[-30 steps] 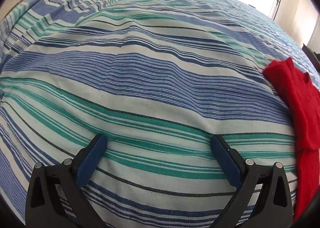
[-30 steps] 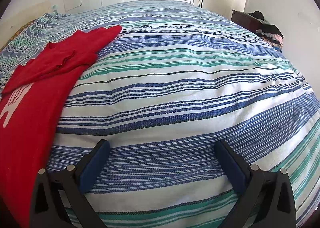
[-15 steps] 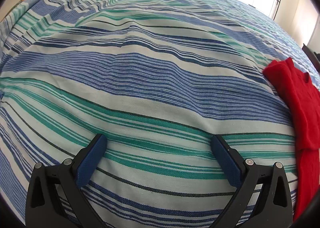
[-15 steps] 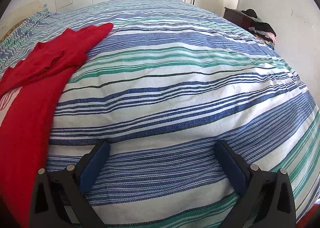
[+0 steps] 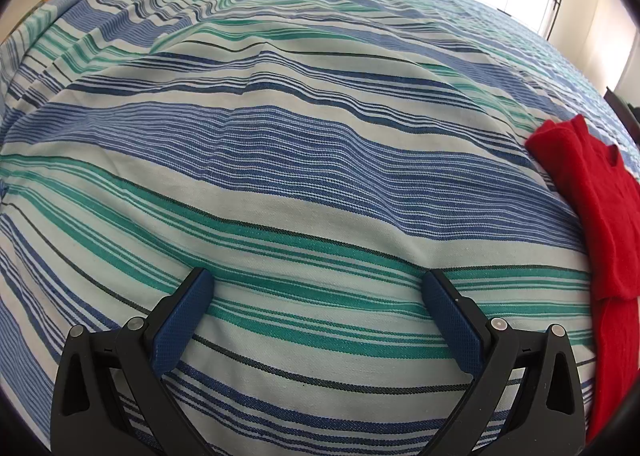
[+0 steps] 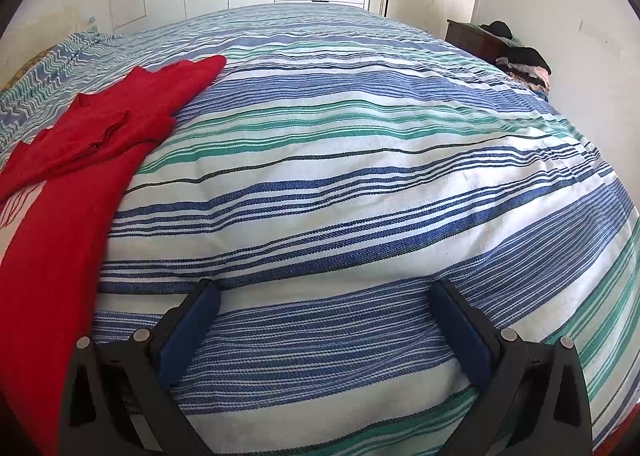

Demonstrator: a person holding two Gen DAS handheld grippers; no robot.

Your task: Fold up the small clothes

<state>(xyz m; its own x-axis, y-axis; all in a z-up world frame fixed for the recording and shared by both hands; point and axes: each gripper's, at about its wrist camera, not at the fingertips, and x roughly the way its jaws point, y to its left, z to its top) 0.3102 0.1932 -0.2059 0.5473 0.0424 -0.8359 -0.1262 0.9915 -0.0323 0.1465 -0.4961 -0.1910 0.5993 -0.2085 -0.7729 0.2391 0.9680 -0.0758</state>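
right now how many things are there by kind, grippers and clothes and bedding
grippers: 2, left gripper and right gripper, both open
red shirt: 1
striped bedspread: 1
pile of clothes on the dresser: 1
total: 5

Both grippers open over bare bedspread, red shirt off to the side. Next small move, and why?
Probably swing the right gripper left toward the red shirt and take its near edge. Both grippers are open and empty over the striped bedspread; the left gripper sees the shirt only at its right edge, and nothing is grasped yet.
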